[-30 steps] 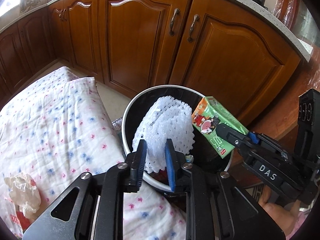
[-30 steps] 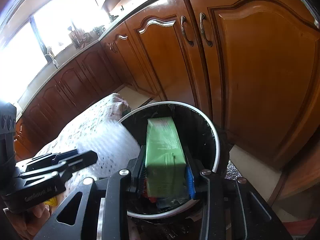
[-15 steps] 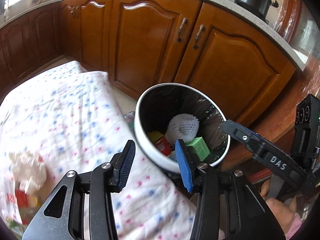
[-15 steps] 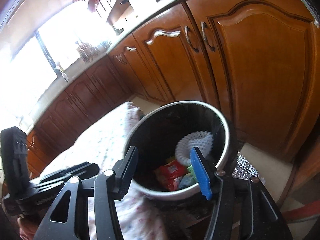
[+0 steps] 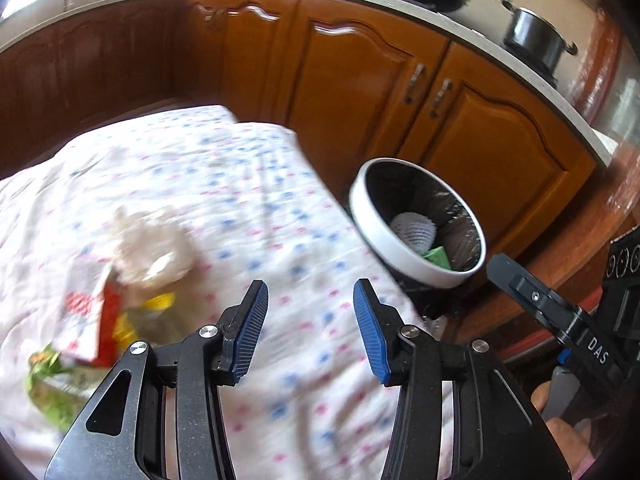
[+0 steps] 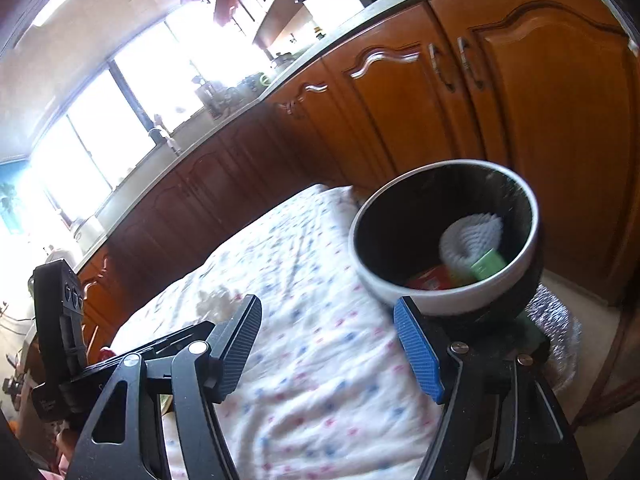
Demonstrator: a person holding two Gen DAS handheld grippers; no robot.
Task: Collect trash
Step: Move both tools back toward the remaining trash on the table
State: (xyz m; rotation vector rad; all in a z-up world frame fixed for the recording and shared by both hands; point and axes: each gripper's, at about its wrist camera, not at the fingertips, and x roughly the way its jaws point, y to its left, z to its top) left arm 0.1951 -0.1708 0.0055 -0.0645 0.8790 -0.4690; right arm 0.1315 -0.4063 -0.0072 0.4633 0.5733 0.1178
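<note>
A home kitchen: wooden cabinet doors [image 5: 360, 92] under a countertop [image 5: 472, 32] holding a pot [image 5: 534, 38].

left claw [image 5: 310, 330]: released white foam net, jaws now wide, pulled back off bin toward wrapper pile [image 5: 120, 300]
right claw [image 6: 328, 350]: released green carton, jaws wide, backed off
trash bin [image 5: 400, 248]: foam net [image 5: 412, 232] and green carton [image 5: 438, 258] now inside

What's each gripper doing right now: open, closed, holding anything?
Left gripper: open, holding nothing, over the cloth.
Right gripper: open, holding nothing, near the bin.
</note>
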